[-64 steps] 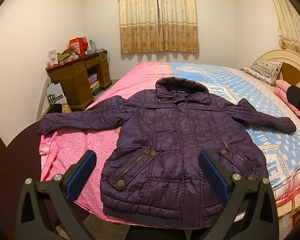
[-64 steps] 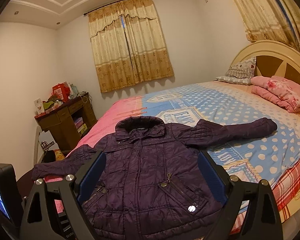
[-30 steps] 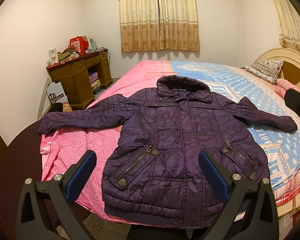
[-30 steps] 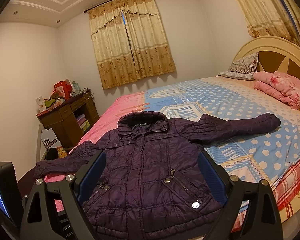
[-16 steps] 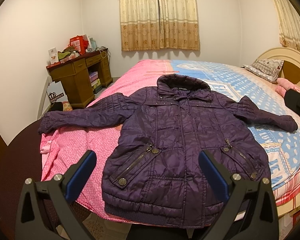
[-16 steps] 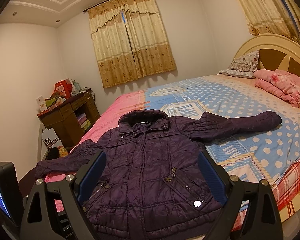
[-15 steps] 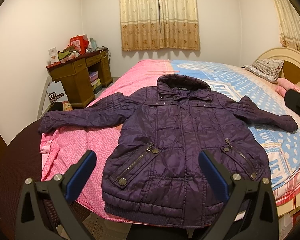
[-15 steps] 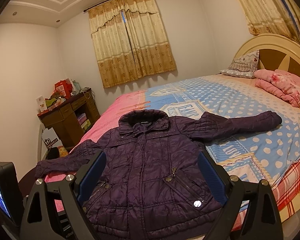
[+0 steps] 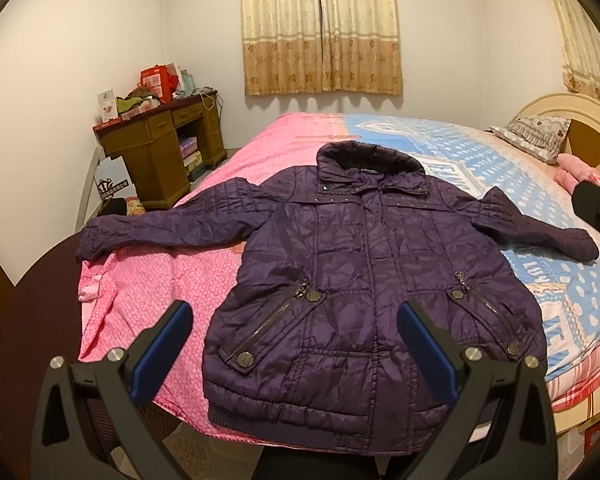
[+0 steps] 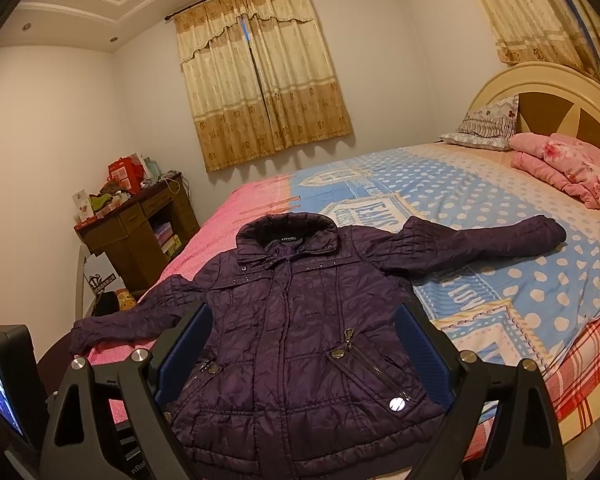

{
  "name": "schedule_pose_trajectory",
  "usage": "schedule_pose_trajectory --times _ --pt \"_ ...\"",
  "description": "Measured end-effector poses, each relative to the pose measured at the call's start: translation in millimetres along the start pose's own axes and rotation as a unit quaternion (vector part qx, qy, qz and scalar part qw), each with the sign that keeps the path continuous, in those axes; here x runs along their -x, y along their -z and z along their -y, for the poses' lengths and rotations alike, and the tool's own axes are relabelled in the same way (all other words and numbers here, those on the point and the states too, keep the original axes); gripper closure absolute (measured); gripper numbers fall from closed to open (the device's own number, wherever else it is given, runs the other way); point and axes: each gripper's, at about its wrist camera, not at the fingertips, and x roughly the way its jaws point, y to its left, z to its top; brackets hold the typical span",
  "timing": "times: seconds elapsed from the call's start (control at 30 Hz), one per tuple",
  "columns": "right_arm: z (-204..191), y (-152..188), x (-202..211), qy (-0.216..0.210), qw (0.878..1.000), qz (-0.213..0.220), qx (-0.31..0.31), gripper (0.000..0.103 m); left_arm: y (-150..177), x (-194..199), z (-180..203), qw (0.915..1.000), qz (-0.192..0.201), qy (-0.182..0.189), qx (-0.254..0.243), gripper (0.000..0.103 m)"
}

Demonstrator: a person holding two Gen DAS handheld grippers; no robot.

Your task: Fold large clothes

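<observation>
Jacket [image 9: 364,280] lies flat, front up and zipped, on the bed [image 9: 188,280], hem at the near edge, collar toward the far side, both sleeves spread outward. Left gripper [image 9: 294,344] hangs above the near edge, fingers wide apart, touching nothing. Right gripper [image 10: 304,352] hangs over the hem, likewise spread and empty. A folded pink blanket [image 10: 568,172] sits by the headboard [image 10: 548,96].

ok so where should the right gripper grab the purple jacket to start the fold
A good bet is the cuff of the sleeve stretched toward the headboard side, approached from its open end. The purple jacket lies flat and face up with both sleeves spread, so that free end lifts easily and folds across the chest. The right gripper is open.
</observation>
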Motion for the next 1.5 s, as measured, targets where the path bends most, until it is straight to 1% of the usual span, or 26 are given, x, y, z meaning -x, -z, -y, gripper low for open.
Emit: schedule_pose_trajectory --times 0.17,0.27,0.37,0.5,0.77,0.93,1.17,1.37,1.5 --pt "4 0 -5 0.001 1.0 -0.009 -0.004 0.01 -2 -2 2 1.0 -0.006 -0.002 -0.002 0.0" --pt "3 1 -7 0.009 1.0 -0.01 0.003 0.01 -2 -1 2 1.0 -0.005 -0.001 0.0 0.0" --pt "2 2 -8 0.02 1.0 -0.012 0.016 0.01 -5 2 1 1.0 0.0 0.0 0.005 0.0" --pt "4 3 -10 0.025 0.999 -0.017 0.014 0.01 -8 6 0 1.0 0.005 0.0 0.006 0.0" --pt "0 2 -8 0.037 0.999 -0.011 0.029 0.01 -16 15 -6 0.9997 0.018 -0.002 0.016 0.0" --pt "-2 4 -11 0.035 0.999 -0.019 0.032 0.01 -20 21 -9 0.9992 0.027 0.007 0.028 0.0" --pt "-4 4 -10 0.037 0.999 -0.017 0.037 0.01 -22 26 -6 0.999 0.036 0.011 0.025 0.0" --pt "-3 4 -11 0.031 0.999 -0.02 0.032 0.01 -22 25 -6 0.9991 0.034 0.01 0.024 0.0" --pt "5 3 -16 0.032 0.999 -0.017 0.026 0.01 -21 13 -2 0.9996 0.024 0.004 0.013 0.0"
